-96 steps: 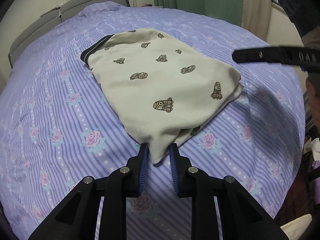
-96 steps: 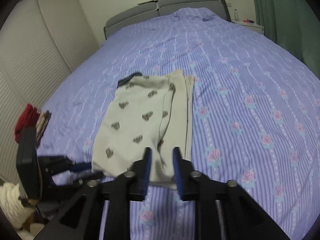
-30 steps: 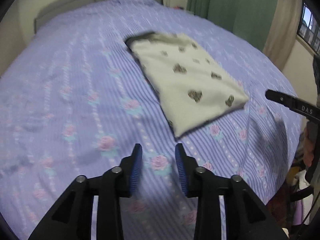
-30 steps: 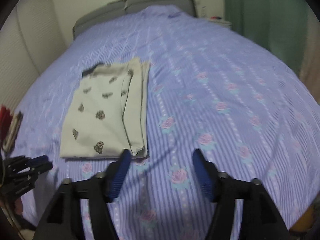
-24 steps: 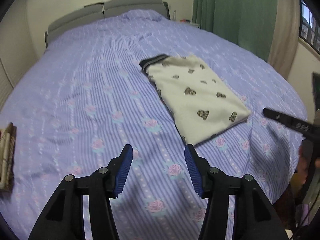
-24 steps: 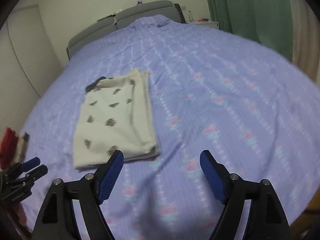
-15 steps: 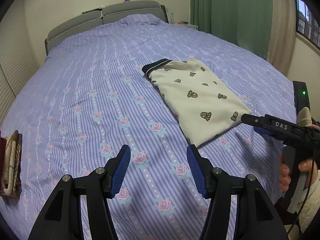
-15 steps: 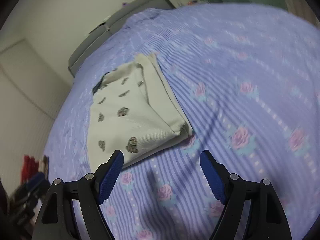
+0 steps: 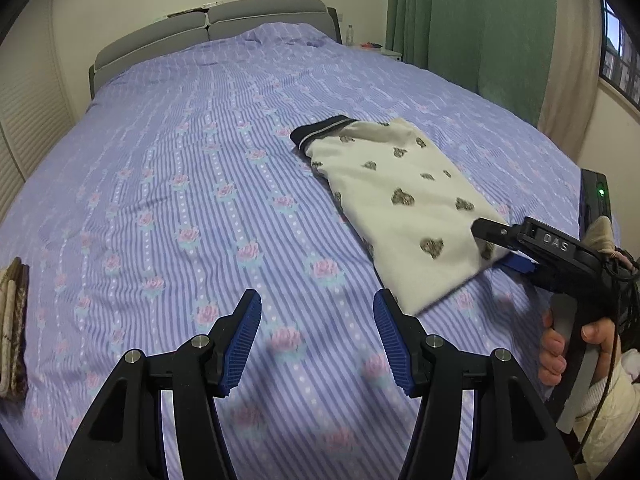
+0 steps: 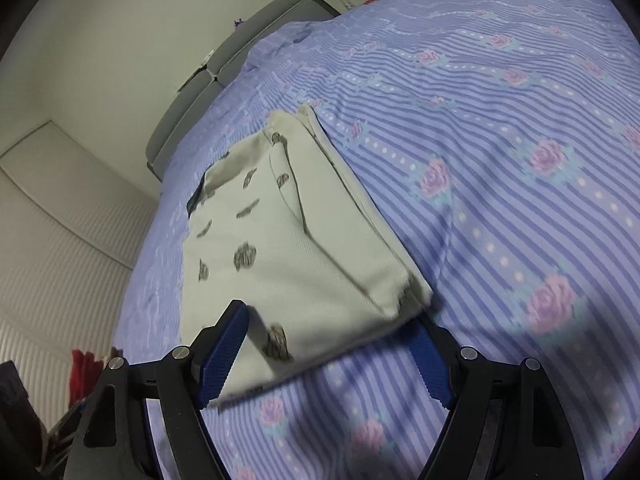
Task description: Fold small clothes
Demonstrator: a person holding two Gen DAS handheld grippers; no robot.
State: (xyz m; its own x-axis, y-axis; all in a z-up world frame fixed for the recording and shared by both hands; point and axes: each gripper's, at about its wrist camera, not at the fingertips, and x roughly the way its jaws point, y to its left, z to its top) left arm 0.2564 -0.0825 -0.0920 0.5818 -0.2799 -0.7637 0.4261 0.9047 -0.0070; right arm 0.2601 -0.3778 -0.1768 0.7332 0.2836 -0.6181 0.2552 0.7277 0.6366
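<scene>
A folded cream garment [image 9: 404, 204] with dark printed motifs and a dark waistband lies flat on the purple striped floral bedspread [image 9: 192, 184]. My left gripper [image 9: 318, 338] is open and empty, held above the bedspread to the left of the garment's near corner. My right gripper [image 10: 326, 354] is open, its jaws straddling the garment's near end [image 10: 288, 264]; one finger lies over the cloth, the other at its corner. In the left wrist view the right gripper [image 9: 500, 246] shows at the garment's right end.
A grey headboard [image 9: 208, 36] stands at the far end of the bed. Green curtains [image 9: 472, 20] hang at the right. A folded stack of clothes [image 9: 12, 328] lies at the bed's left edge. A white louvred wardrobe [image 10: 60, 248] stands beside the bed.
Both grippers let go of the garment, opened wide and drew back. The right gripper has since moved down and in to the garment's near end. The left gripper stays back.
</scene>
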